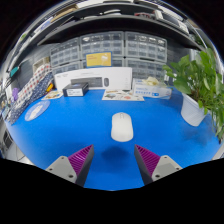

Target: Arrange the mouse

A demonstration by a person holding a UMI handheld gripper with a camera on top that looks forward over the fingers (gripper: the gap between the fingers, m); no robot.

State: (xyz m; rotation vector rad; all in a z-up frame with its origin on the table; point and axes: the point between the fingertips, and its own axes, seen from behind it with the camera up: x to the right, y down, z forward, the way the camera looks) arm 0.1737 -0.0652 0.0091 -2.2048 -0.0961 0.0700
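Observation:
A white computer mouse lies on the blue table surface, just ahead of my fingers and centred between their lines. My gripper is open and empty; its two purple pads stand wide apart at either side, short of the mouse. Nothing sits between the fingers but bare blue surface.
A white keyboard-like box stands at the back. A small dark box and papers lie in front of it. A white round disc lies to the left. A green plant in a white pot stands to the right.

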